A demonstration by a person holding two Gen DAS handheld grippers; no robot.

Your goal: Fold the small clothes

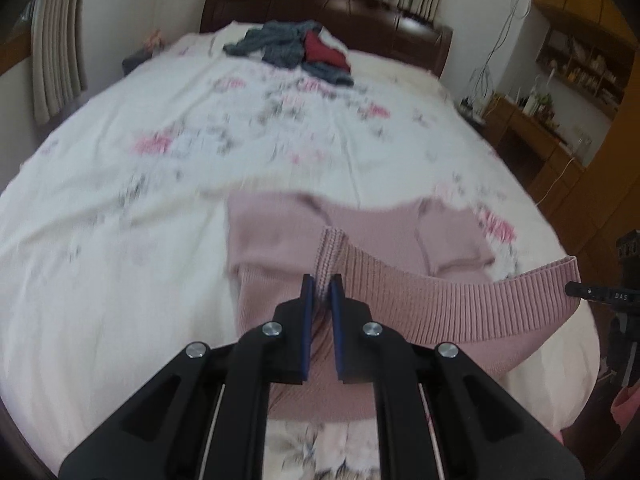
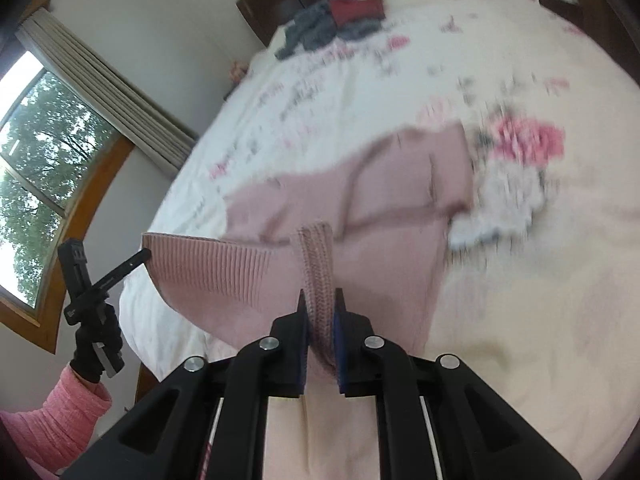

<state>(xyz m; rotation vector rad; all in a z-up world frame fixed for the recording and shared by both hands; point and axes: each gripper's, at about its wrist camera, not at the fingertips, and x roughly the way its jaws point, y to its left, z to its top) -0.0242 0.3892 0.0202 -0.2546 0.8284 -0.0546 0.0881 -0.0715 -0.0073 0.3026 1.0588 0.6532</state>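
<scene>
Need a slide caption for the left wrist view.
Left tool pinches pink knit sweater's ribbed hem, lifted over floral bedsheet.

L gripper (image 1: 321,286) is clamped on the ribbed hem (image 1: 460,300) of the pink sweater (image 1: 272,248), fabric bunched btwn its blue pads (image 1: 307,320). Hem stretches taut from there to the R gripper's tip (image 1: 576,289) at frame edge, lifted off the bed (image 1: 120,200). Rest of sweater lies on the floral sheet just beyond the L gripper, one sleeve (image 1: 452,240) folded over. Pile of grey and red clothes (image 1: 296,50) sits far past the sweater, near the dark headboard (image 1: 320,4). Bkgd is motion-blurred.
</scene>
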